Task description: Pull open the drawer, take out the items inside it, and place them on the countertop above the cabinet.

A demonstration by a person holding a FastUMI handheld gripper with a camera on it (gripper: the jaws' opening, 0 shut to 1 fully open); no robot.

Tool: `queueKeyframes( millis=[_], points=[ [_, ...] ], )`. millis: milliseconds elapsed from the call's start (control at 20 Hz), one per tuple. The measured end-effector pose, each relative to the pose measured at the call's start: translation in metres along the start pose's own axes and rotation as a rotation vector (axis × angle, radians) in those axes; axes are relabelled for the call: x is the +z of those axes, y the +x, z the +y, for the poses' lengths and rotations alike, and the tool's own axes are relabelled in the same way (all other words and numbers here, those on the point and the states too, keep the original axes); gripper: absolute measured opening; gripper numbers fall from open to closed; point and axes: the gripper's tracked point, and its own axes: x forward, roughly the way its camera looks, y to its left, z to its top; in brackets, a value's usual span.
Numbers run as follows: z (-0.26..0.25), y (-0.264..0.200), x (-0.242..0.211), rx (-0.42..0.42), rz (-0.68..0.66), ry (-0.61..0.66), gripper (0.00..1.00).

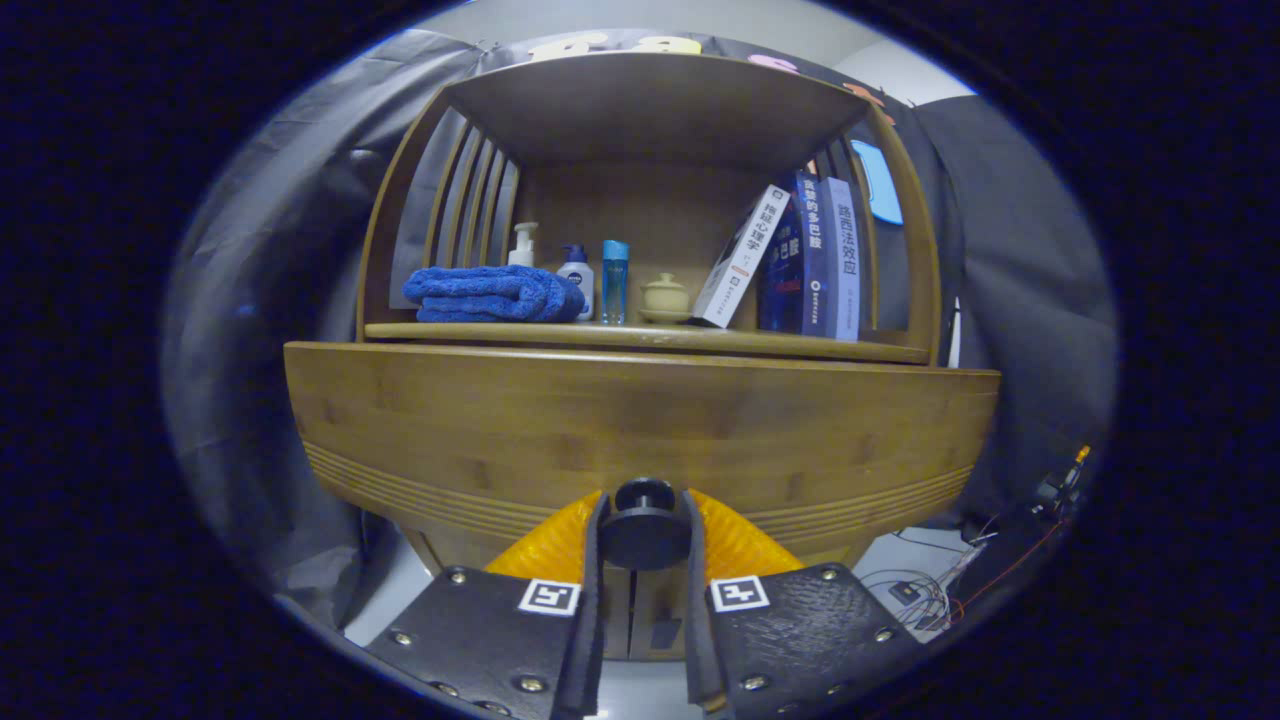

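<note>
The hand-held gripper (645, 535) grips the round dark knob (645, 528) of the drawer (640, 430), both fingers pressed against its sides. The drawer front is a wide plank of warm brown wood with grooved lines along its lower edge. Beyond it, on the tabletop (650, 338), lie a folded blue towel (492, 294), 3 bottles (578, 270) and 3 books (800, 260).

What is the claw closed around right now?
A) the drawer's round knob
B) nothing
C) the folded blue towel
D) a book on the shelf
A: the claw has both fingers pressed against the sides of the round knob on the drawer front, well below the shelf items.
</note>
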Motion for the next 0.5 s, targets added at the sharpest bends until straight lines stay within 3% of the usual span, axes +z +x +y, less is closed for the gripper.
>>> queueKeyframes(
  millis=[400,450,500],
  points=[
    [0.012,-0.086,-0.045,0.016,0.078,0.082,0.32],
    [0.018,-0.091,-0.058,0.026,0.098,0.048,0.18],
    [0.015,-0.098,-0.064,0.011,0.101,-0.006,0.18]
  ],
)
